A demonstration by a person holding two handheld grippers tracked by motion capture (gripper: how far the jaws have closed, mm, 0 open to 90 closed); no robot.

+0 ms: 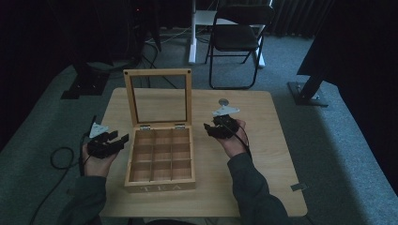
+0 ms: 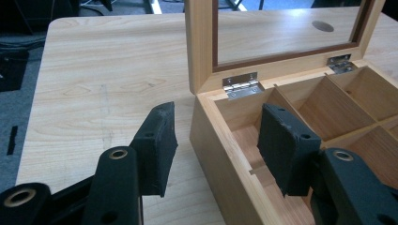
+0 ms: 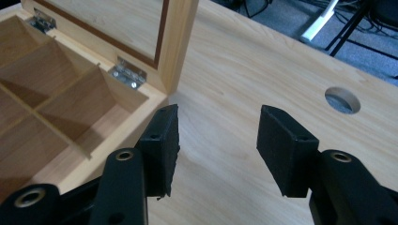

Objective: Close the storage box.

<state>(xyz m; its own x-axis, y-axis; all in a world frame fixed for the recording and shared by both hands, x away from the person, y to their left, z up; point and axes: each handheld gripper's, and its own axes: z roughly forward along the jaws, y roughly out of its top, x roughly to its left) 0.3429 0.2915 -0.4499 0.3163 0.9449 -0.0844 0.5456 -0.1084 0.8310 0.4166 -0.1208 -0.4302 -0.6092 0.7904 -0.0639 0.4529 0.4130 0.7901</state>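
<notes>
Sleeves: dark, entering from the bottom edge of the high view, one either side of the box.
Left hand [image 1: 96, 161]: at the left edge of the tabletop, carrying the left tool.
Left tool [image 1: 123, 139]: spread, nothing pinched; in its own view, straddling the box's left wall, one jaw over the bare tabletop, the other over the rear left compartment; not touching the wood as far as can be told.
Tea box [image 1: 159, 186]: light wood, "TEA" lettered on the front wall, standing near the front middle of the tabletop; nine compartments in three rows of three, all bare.
Right hand [image 1: 233, 140]: just right of the box, level with its hinges.
Right tool [image 1: 207, 130]: spread about halfway, nothing between the jaws; in its own view, left jaw close beside the box's rear right corner, right jaw over bare tabletop; apart from the box.
Hinges [image 2: 241, 85]: two, silver, along the rear wall.
Lid [image 1: 157, 72]: swung open, standing upright at the back, wooden frame around a clear pane.
Tabletop [image 1: 272, 150]: pale wood grain, rounded corners.
Cable hole [image 3: 342, 99]: round, in the tabletop beyond the right tool.
Folding chair [image 1: 237, 37]: black, on the grey carpet beyond the tabletop.
</notes>
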